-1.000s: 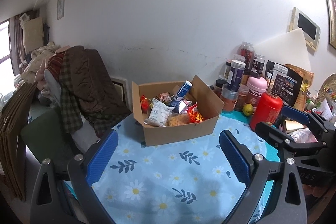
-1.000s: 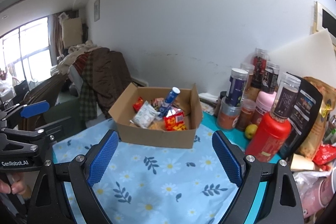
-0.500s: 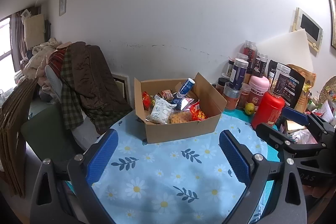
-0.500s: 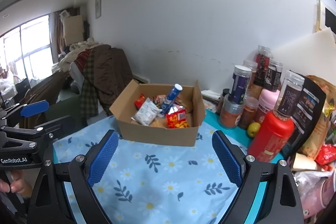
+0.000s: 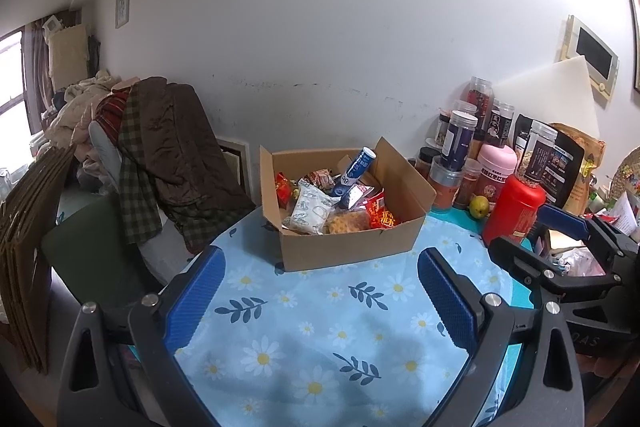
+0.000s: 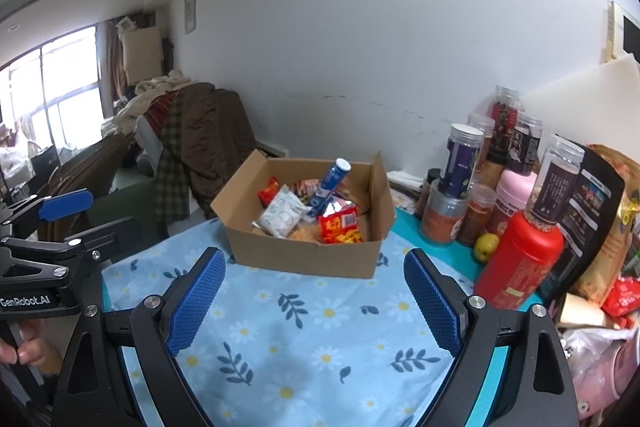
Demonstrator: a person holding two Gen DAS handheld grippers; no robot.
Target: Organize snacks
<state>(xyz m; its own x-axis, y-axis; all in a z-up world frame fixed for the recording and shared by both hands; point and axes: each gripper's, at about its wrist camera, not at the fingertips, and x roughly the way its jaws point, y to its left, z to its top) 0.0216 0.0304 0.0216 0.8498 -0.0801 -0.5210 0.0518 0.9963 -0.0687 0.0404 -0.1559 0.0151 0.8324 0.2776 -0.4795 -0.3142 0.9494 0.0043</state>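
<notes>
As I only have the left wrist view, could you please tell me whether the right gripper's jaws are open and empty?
Observer: Yes. The right gripper has its jaws wide apart with nothing between them, and it faces the cardboard box.
Operator: Thank you. Can you see what holds the left gripper?
Observer: Yes. At the lower left edge of the right wrist view, the person's left hand has its fingers curled around the grip.
</notes>
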